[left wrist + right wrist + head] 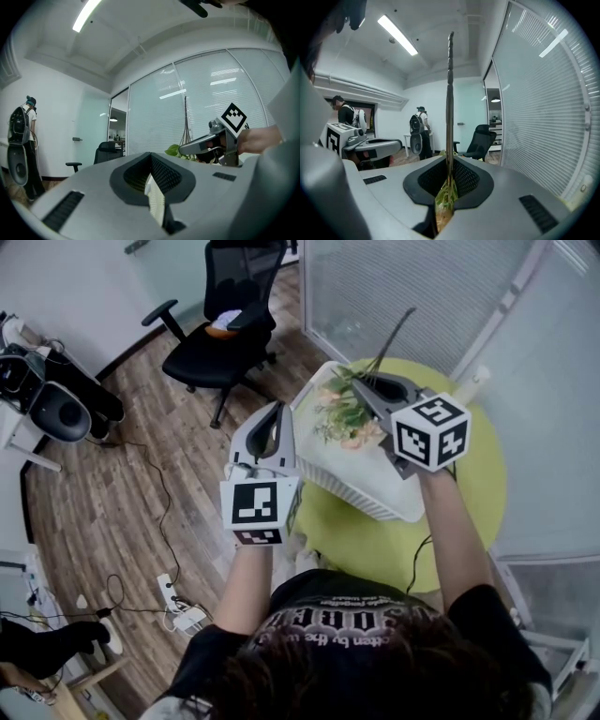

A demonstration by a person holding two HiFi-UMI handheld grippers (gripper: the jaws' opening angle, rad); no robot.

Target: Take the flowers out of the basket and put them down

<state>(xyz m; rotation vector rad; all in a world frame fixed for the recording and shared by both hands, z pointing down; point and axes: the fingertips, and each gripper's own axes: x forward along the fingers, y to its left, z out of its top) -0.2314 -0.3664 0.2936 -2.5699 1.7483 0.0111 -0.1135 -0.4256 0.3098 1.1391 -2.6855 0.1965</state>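
Observation:
A bunch of pale pink flowers with green leaves (347, 421) hangs just above the white slatted basket (375, 491), which stands on a round yellow-green table (473, 507). My right gripper (363, 390) is shut on the bunch's thin dark stem (450, 93), which rises straight up past the jaws; leaves show below the pads in the right gripper view. The right gripper (450, 164) points away from me over the basket. My left gripper (277, 411) hovers left of the basket, jaws together, holding nothing. In the left gripper view the left gripper (151, 160) faces the right gripper (206, 141).
A black office chair (225, 334) stands on the wood floor beyond the table. A glass wall with blinds (403, 287) runs behind the basket. Cables and a power strip (183, 617) lie on the floor at left, near a speaker (58, 411). A person (421, 126) stands far off.

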